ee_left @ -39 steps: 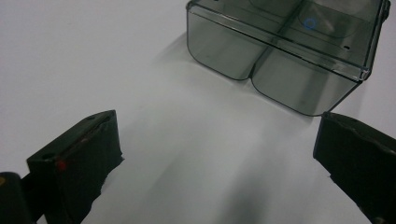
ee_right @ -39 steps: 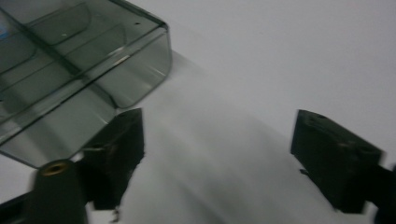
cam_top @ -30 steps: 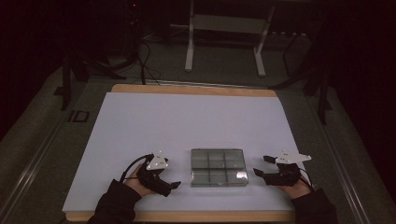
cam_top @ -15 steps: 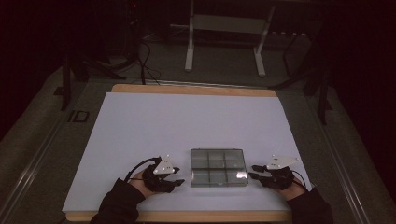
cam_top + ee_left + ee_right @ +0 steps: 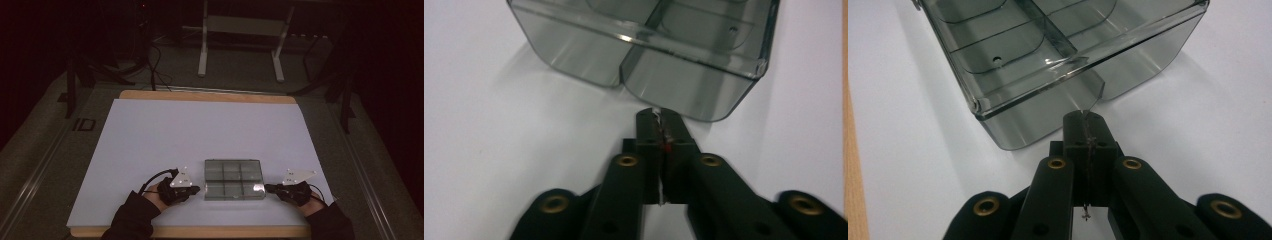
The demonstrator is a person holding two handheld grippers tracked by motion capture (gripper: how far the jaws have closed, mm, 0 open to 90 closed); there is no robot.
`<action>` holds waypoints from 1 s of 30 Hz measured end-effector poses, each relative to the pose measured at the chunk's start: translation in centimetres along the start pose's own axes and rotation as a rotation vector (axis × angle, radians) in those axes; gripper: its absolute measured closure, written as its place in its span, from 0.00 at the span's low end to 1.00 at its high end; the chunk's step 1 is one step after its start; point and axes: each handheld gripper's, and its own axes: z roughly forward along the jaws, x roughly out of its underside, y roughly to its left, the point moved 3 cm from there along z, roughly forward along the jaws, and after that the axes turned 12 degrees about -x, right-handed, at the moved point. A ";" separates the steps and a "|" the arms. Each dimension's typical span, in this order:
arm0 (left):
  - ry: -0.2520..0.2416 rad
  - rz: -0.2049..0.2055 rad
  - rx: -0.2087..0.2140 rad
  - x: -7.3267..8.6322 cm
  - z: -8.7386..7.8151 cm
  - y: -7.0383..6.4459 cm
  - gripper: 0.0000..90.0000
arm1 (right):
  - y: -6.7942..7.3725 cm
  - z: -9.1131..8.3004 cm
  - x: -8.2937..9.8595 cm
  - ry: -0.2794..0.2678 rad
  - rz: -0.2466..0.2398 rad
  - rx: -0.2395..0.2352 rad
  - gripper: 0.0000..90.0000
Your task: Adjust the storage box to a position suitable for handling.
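1. Since a second ago both claws have slid inward: the left claw [image 5: 194, 189] and right claw [image 5: 270, 188] were standing off from the box, and now each tip sits right at an end wall.
2. Left claw: jaws pressed together, nothing between them, tip just short of the box's end wall in the left gripper view [image 5: 659, 116].
3. The smoky clear compartment box [image 5: 233, 179] sits on the white sheet [image 5: 200, 130] near the front edge of the desk [image 5: 207, 96], between the two claws. Compartments look empty.
4. Right claw: also pressed together, nose at the wall near a divider [image 5: 1084, 117].
5. My read: this is the approach step. Next, the claws need to spread and take the walls or rim, or squeeze evenly from both ends, since slick plastic could skid.
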 end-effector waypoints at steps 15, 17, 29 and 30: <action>-0.033 0.018 0.021 -0.6 0.3 -0.2 1.00 | 0.1 -0.2 -0.3 -0.019 -0.005 -0.016 1.00; -0.032 0.017 0.020 -0.7 0.2 -0.2 1.00 | 0.1 -0.2 -0.3 -0.018 -0.005 -0.019 1.00; -0.039 0.026 0.016 -1.0 -0.1 -0.2 1.00 | 0.1 -0.4 -0.8 -0.026 -0.019 -0.022 1.00; -0.041 0.025 0.016 -1.1 -0.2 -0.3 1.00 | 0.2 -0.5 -0.9 -0.031 -0.021 -0.022 1.00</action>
